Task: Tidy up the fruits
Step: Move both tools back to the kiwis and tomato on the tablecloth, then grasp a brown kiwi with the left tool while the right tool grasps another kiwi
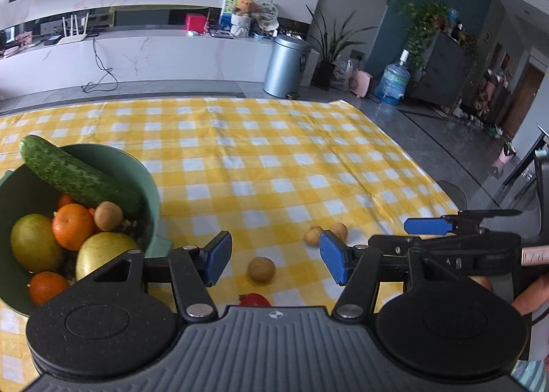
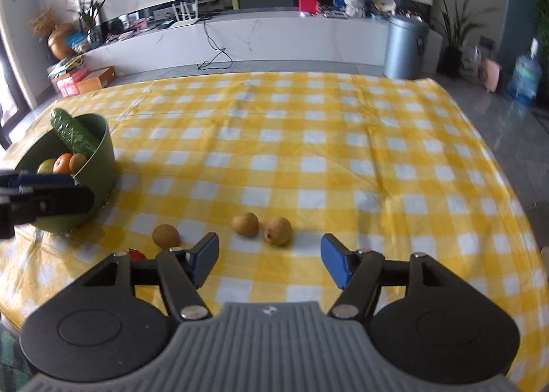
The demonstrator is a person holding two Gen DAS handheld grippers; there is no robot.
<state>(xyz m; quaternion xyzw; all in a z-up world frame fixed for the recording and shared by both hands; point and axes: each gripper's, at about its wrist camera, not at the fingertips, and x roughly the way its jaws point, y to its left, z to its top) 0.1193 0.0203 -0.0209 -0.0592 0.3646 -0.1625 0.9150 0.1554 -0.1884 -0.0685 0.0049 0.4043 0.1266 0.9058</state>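
My left gripper point(image 1: 274, 256) spread and empty, my right gripper point(image 2: 270, 260) likewise, red fruit point(image 1: 254, 299) half hidden behind my gripper body, green bowl point(image 1: 151, 193) cut off at the frame edge.

Yellow-and-white checked cloth point(image 2: 308, 158) all across the desk. Green bowl point(image 1: 151, 186), dark green speckled cucumber point(image 1: 75, 176) on top, bright orange tangerines point(image 1: 72, 225) and yellow-green fruits point(image 1: 34, 242) inside. Three tan-brown small fruits point(image 2: 278, 230) out on the checks, something red point(image 1: 254, 299) at the edge. Blue pads point(image 2: 334, 265) on each black tool.
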